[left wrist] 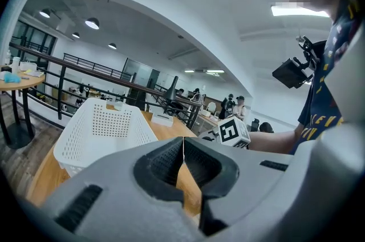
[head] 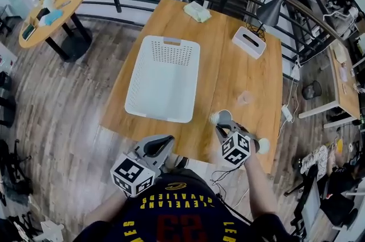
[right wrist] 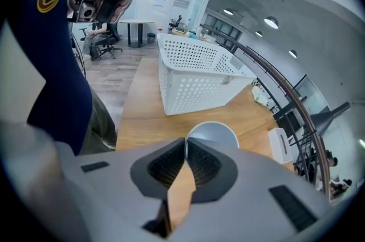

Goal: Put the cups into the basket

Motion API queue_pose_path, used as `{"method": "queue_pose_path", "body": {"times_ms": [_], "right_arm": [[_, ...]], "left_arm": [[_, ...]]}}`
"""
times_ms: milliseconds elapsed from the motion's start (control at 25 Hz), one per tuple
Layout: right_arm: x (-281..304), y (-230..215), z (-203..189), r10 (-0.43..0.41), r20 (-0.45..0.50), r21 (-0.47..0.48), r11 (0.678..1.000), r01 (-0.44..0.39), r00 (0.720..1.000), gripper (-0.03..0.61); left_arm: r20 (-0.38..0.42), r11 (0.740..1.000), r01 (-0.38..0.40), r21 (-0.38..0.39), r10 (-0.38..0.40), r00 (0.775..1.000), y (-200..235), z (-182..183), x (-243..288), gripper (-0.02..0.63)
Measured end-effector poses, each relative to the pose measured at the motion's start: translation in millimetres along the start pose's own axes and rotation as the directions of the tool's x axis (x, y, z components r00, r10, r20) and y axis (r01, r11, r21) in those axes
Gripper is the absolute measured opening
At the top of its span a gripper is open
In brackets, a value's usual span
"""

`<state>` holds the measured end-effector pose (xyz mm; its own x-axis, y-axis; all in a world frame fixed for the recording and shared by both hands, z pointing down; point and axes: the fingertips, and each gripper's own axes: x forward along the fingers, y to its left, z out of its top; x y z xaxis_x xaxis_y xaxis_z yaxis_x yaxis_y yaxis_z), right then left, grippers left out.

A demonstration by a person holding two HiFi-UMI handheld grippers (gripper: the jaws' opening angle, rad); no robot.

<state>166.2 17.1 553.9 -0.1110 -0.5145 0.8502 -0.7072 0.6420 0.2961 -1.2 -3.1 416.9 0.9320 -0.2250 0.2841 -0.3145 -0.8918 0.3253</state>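
Right hand-held gripper point(right wrist: 185, 142) is clamped on the rim of a white cup point(right wrist: 212, 133) near the front edge of the surface point(head: 228, 64), right of the basket point(head: 162, 75). Left hand-held gripper point(left wrist: 183, 141) has its jaws together, nothing in them. The basket looks empty. A clear cup point(head: 245, 98) and a second white cup point(head: 263, 145) sit on the surface. Step looks like the first cup transfer. Next: carry it left over the basket wall, lower, release.

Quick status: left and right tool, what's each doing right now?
Left tool: closed, empty.
Right tool: closed on the rim of a white cup.
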Motion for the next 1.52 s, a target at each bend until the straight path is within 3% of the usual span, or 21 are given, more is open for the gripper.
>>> {"method": "queue_pose_path", "body": {"times_ms": [440,760,1040,1240,1520], "right_arm": [[-36,-35,50,-0.018,0.128,-0.100,0.995,0.031,0.992,0.025],[-61,-55,84,-0.008,0.272,-0.111,0.993,0.040,0.962,0.025],[-78,-64,112,-0.011,0.327,-0.137,0.989,0.059,0.945,0.025],[-82,-68,137,0.002,0.366,-0.137,0.989,0.052,0.931,0.025],[-79,-82,181,-0.027,0.384,-0.130,0.988,0.082,0.923,0.025]], "left_arm": [[0.048,0.988,-0.156,0.014,0.155,0.987,32,10,-8,0.012],[0.076,0.957,-0.290,-0.006,0.290,0.954,55,6,-28,0.012],[0.082,0.924,-0.380,-0.035,0.381,0.921,84,1,-53,0.012],[0.086,0.911,-0.410,-0.037,0.412,0.907,116,8,-60,0.012],[0.106,0.919,-0.393,-0.030,0.394,0.913,160,29,-63,0.012]]}}
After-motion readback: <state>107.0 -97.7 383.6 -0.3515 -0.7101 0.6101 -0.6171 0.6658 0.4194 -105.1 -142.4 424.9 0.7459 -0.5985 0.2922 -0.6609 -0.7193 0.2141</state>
